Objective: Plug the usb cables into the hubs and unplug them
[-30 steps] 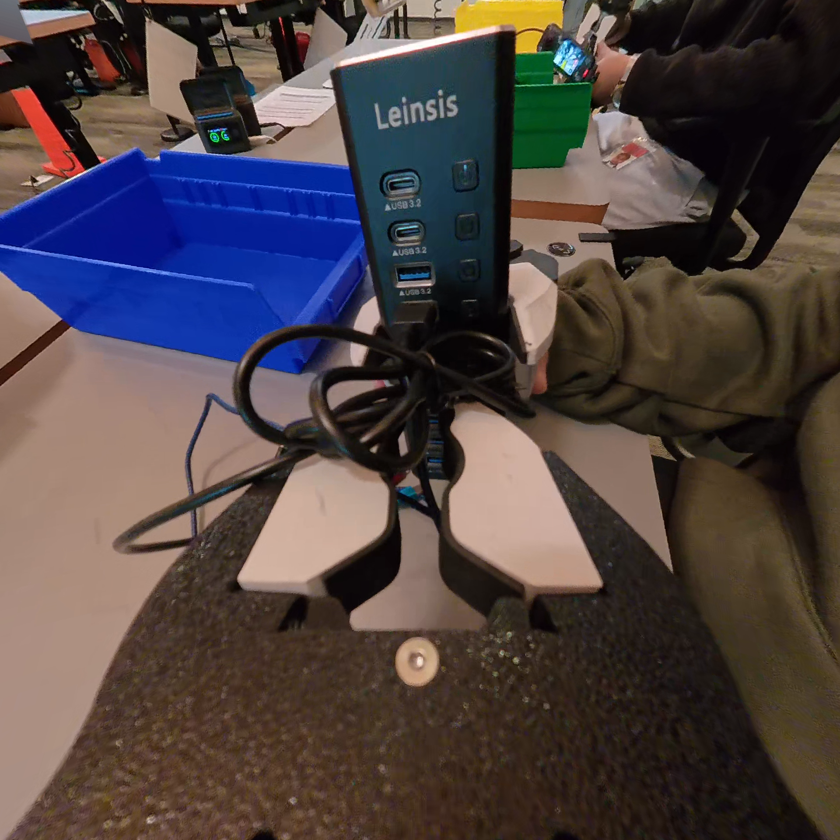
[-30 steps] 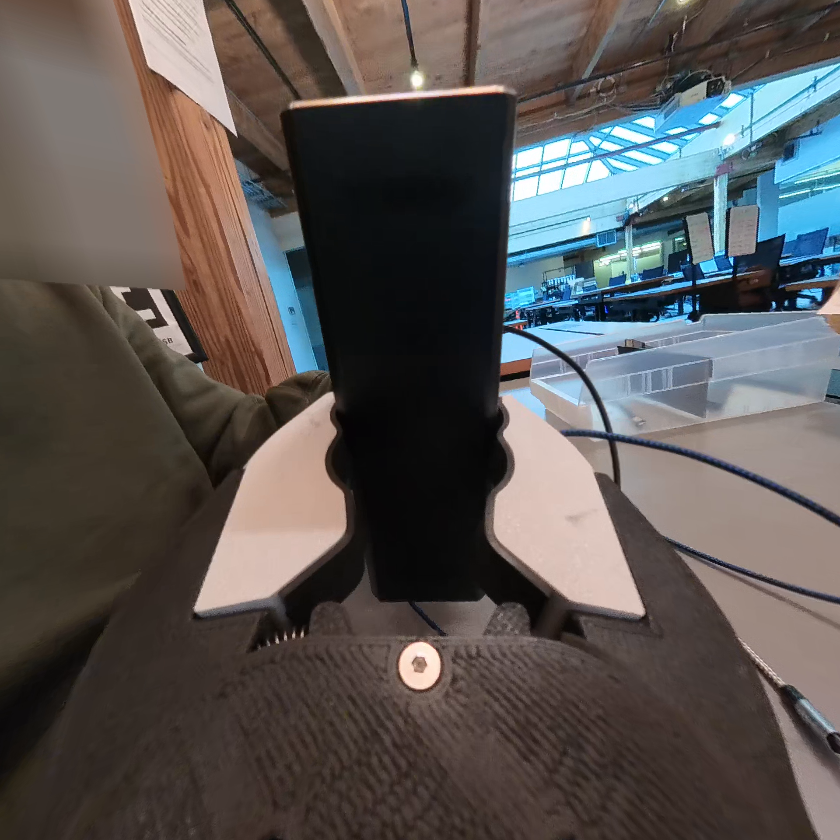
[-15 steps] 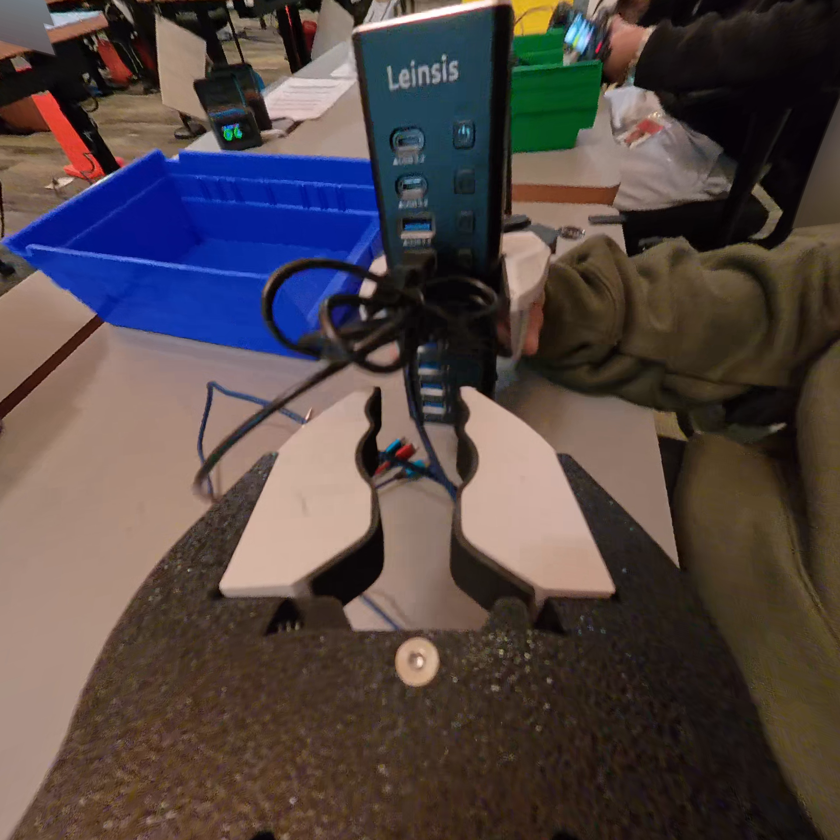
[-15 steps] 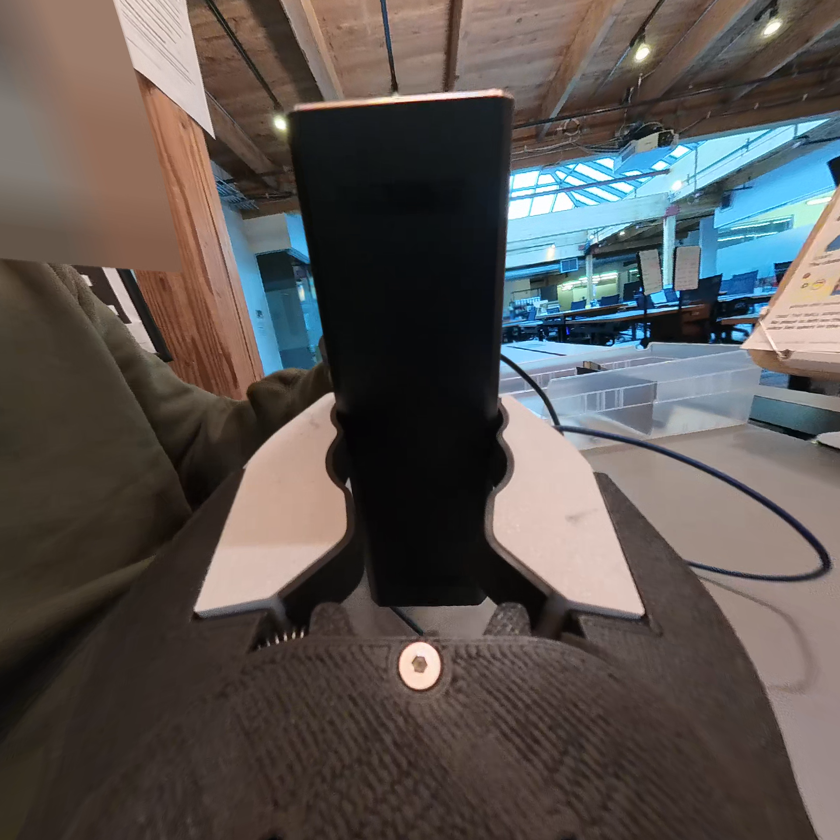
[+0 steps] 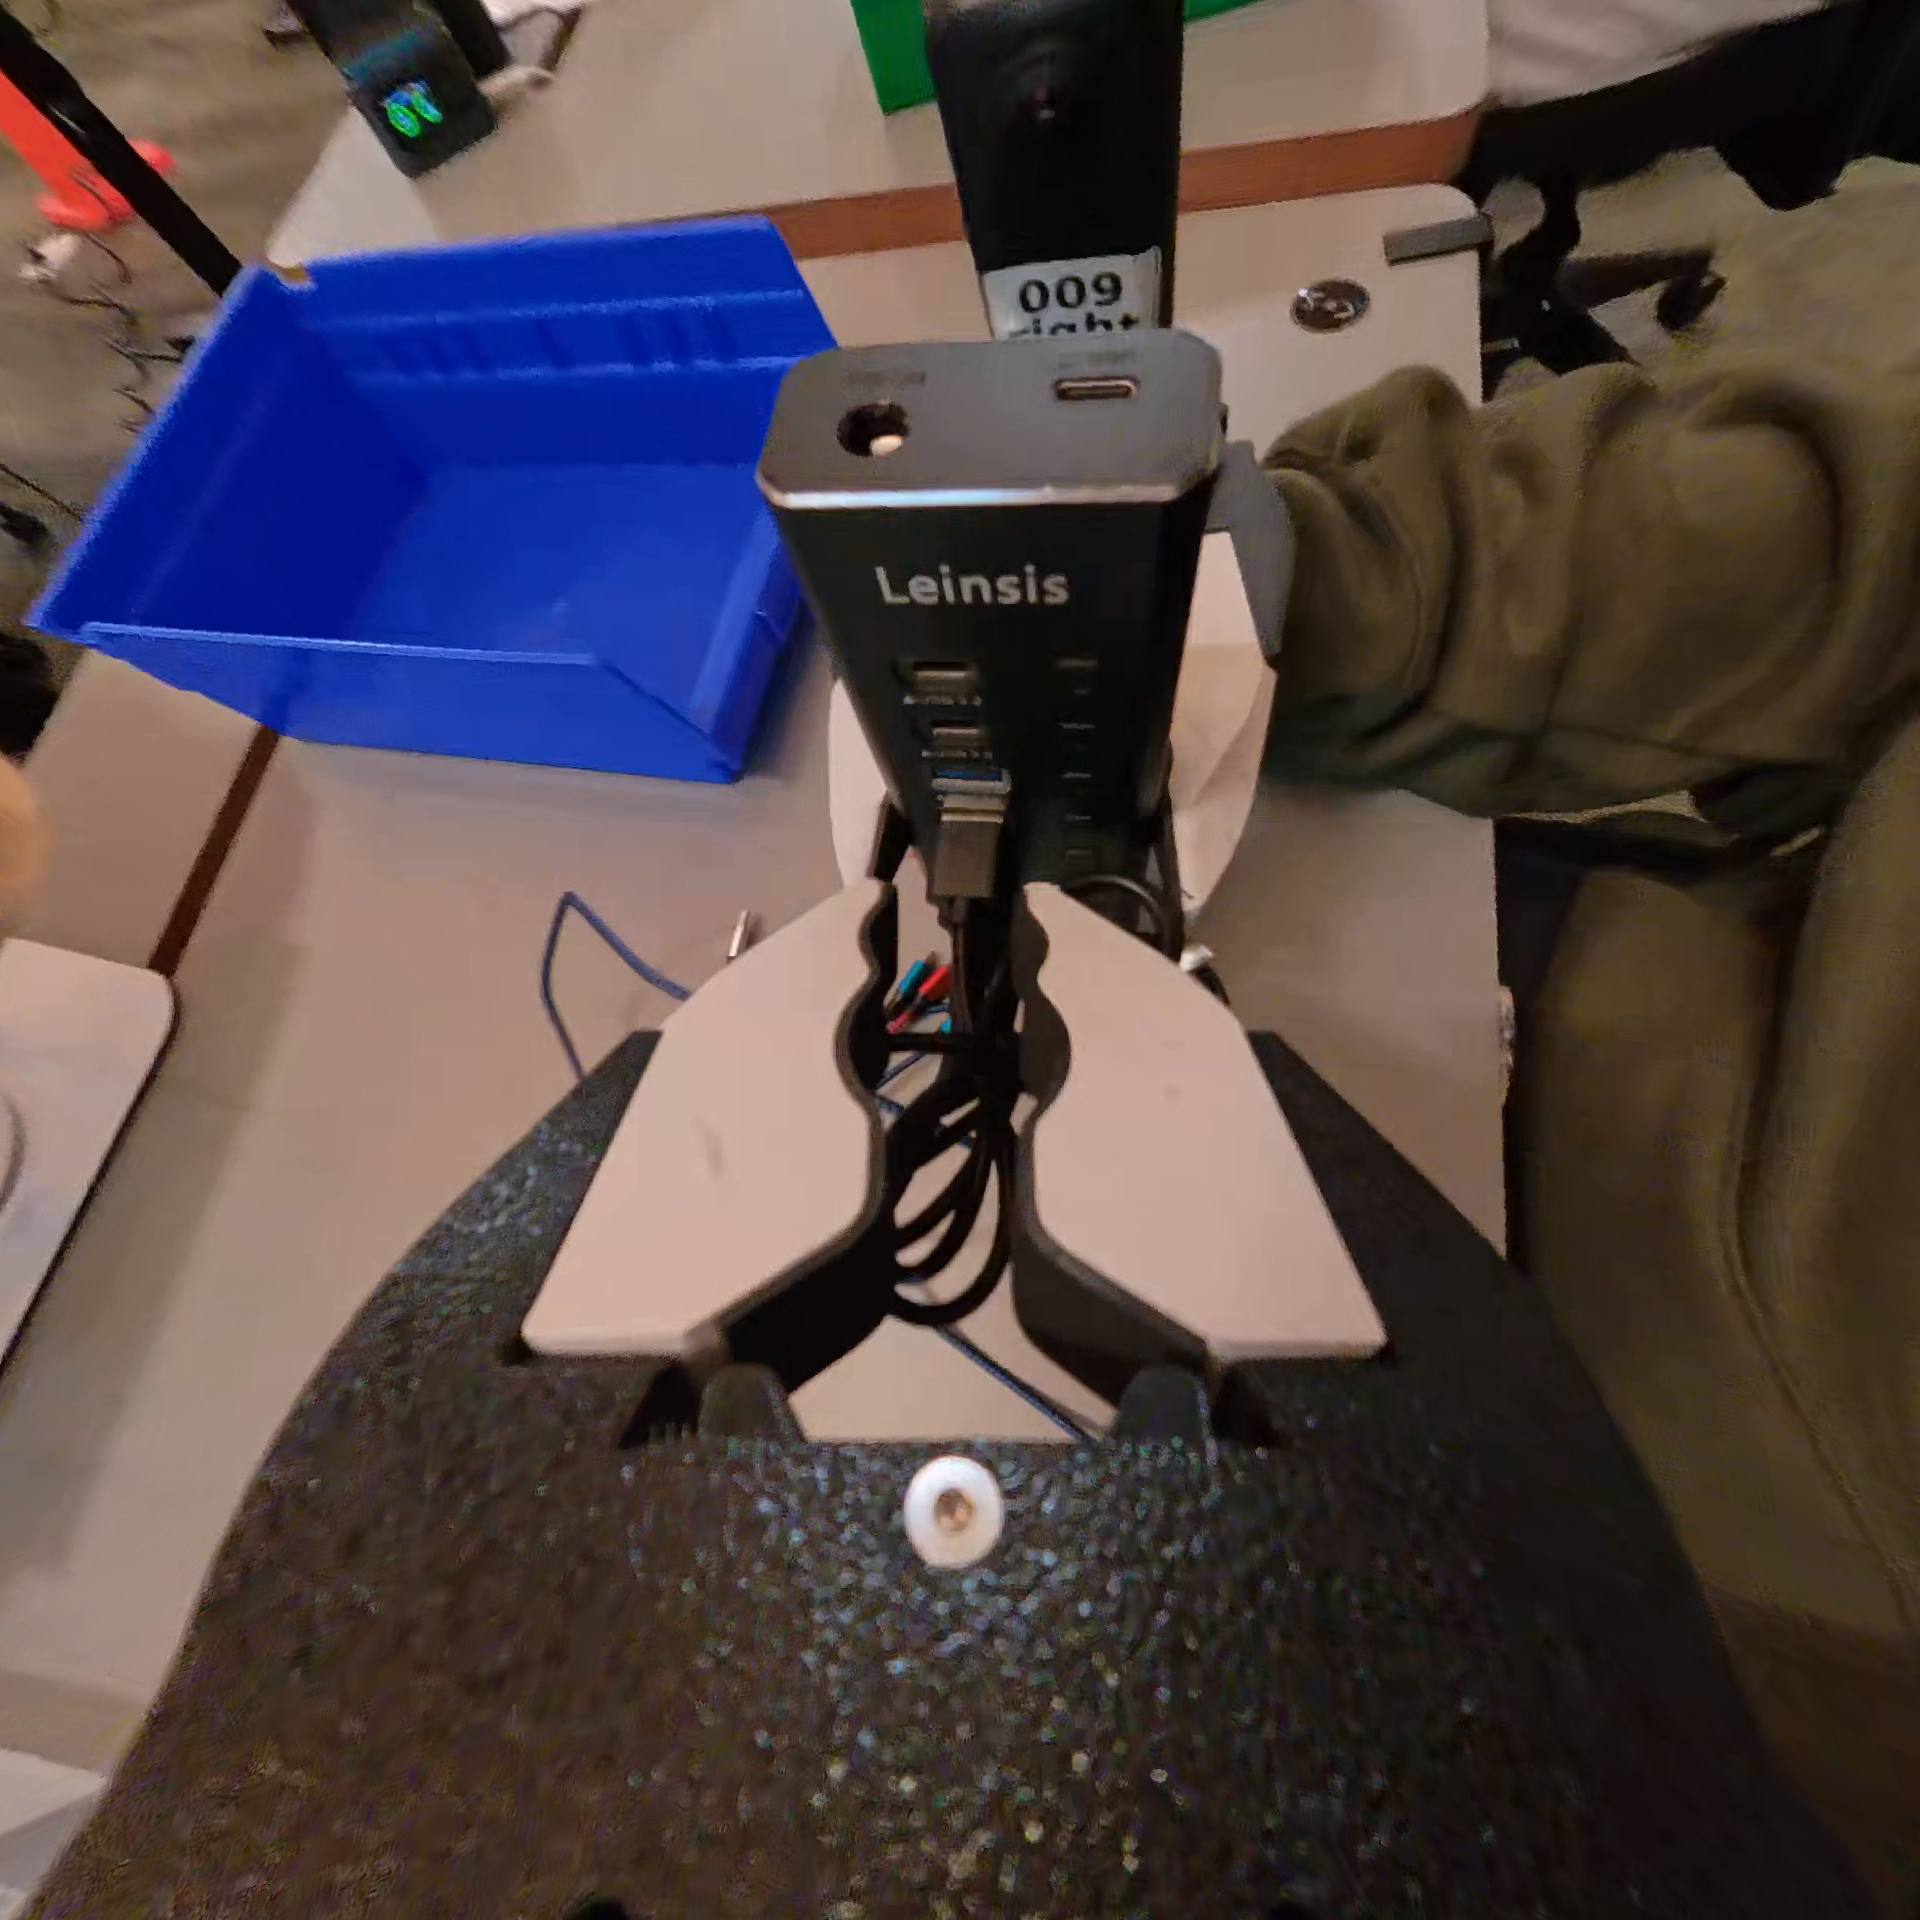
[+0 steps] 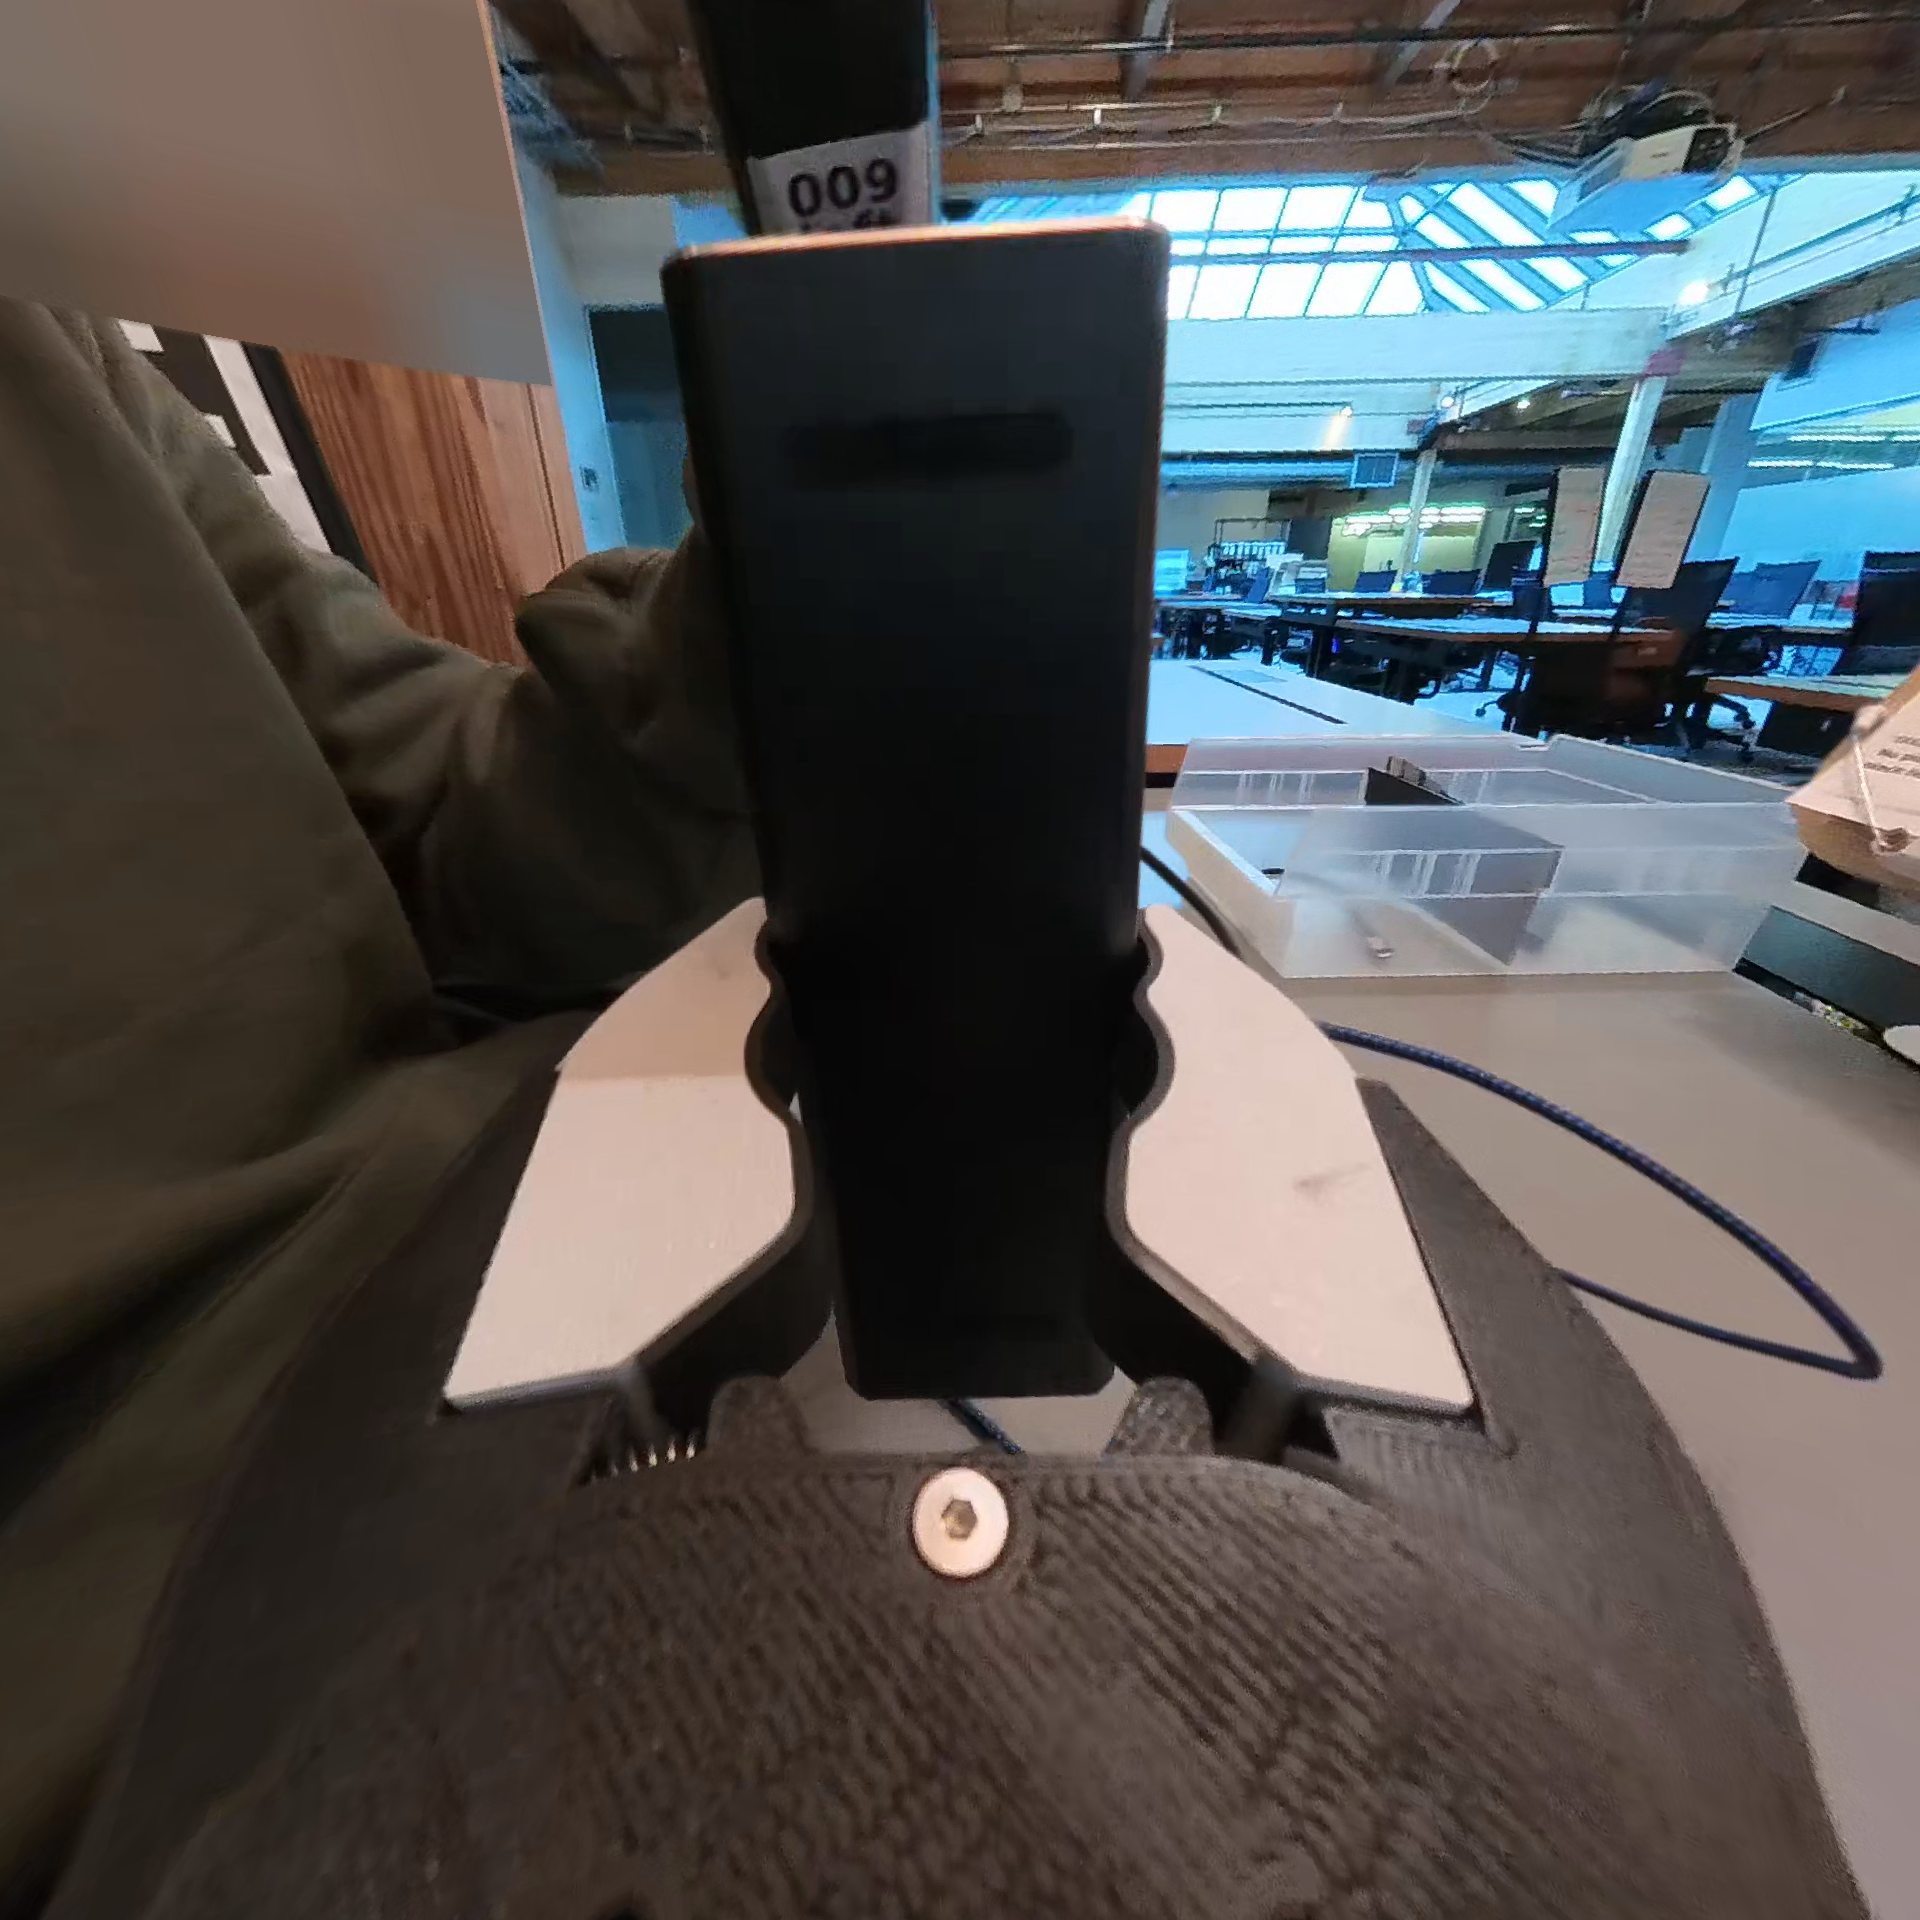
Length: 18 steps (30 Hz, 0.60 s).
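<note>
The tall black USB hub (image 5: 997, 582) stands upright above the grey tabletop (image 5: 395, 935), clamped low between the right gripper (image 6: 951, 935) fingers, likely to brace it. The black USB plug (image 5: 968, 847) sits in a port; the left gripper (image 5: 951, 914) fingers flank its cable without pinching it.

Left gripper (image 5: 951, 935): now sitting higher, looking down on the hub (image 5: 997, 582).
Black cable (image 5: 961, 1143): now hanging between its fingers, below the hub.
</note>
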Tool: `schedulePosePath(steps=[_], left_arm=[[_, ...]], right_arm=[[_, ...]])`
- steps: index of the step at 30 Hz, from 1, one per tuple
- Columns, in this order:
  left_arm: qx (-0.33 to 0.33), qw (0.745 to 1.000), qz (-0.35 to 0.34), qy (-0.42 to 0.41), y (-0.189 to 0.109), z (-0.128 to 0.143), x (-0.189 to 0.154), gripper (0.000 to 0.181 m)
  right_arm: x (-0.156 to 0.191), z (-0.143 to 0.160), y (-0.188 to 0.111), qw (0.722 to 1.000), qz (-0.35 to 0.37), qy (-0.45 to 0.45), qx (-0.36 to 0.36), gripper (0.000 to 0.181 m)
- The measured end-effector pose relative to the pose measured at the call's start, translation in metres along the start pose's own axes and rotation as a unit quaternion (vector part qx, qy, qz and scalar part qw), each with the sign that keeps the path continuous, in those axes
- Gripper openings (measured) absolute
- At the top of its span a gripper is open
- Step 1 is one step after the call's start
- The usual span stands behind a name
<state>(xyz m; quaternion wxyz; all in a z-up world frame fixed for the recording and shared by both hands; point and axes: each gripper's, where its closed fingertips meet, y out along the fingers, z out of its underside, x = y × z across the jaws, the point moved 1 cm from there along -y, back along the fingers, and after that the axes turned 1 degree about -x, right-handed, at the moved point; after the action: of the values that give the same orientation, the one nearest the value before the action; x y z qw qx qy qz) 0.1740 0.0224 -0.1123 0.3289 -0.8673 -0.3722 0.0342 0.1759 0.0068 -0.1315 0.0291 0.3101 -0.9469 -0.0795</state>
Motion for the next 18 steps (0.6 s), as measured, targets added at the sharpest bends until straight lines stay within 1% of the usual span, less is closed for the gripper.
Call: schedulePosePath(steps=[3, 5, 8, 10, 13, 14, 15, 17, 18], left_arm=[[0.001, 1.0, 0.017, 0.001, 0.004, -0.001, -0.004, 0.014], [0.016, 1.0, 0.012, 0.004, 0.005, 0.002, -0.004, 0.013], [0.039, 0.999, 0.0, 0.019, 0.006, 0.008, -0.001, 0.013], [0.043, 0.999, 0.008, 0.02, 0.008, 0.009, -0.004, 0.012], [0.028, 0.999, -0.01, 0.019, 0.008, 0.008, 0.001, 0.013], [0.011, 1.0, -0.019, 0.014, 0.006, 0.005, 0.004, 0.014], [-0.023, 0.999, -0.036, 0.012, 0.0, -0.002, 0.008, 0.016], [-0.124, 0.989, -0.081, 0.011, -0.025, -0.02, 0.016, 0.029], [-0.18, 0.978, -0.11, -0.001, -0.042, -0.027, 0.024, 0.03]], right_arm=[[0.002, 0.0, 0.0, 1.0, -0.009, 0.005, -0.003, 0.061], [0.002, 0.002, 0.001, 1.0, -0.009, 0.008, 0.001, 0.061], [0.001, 0.013, 0.01, 0.999, -0.004, 0.018, 0.028, 0.06], [0.004, 0.019, 0.013, 0.999, -0.015, 0.022, 0.031, 0.061], [-0.003, 0.015, 0.011, 1.0, 0.001, 0.02, 0.019, 0.06], [-0.006, 0.012, 0.011, 1.0, 0.011, 0.015, 0.014, 0.061], [-0.007, 0.01, 0.01, 1.0, 0.019, 0.009, 0.015, 0.06], [-0.01, 0.009, 0.005, 0.999, 0.038, -0.009, 0.03, 0.06], [-0.013, 0.006, 0.0, 0.998, 0.049, -0.014, 0.033, 0.06]])
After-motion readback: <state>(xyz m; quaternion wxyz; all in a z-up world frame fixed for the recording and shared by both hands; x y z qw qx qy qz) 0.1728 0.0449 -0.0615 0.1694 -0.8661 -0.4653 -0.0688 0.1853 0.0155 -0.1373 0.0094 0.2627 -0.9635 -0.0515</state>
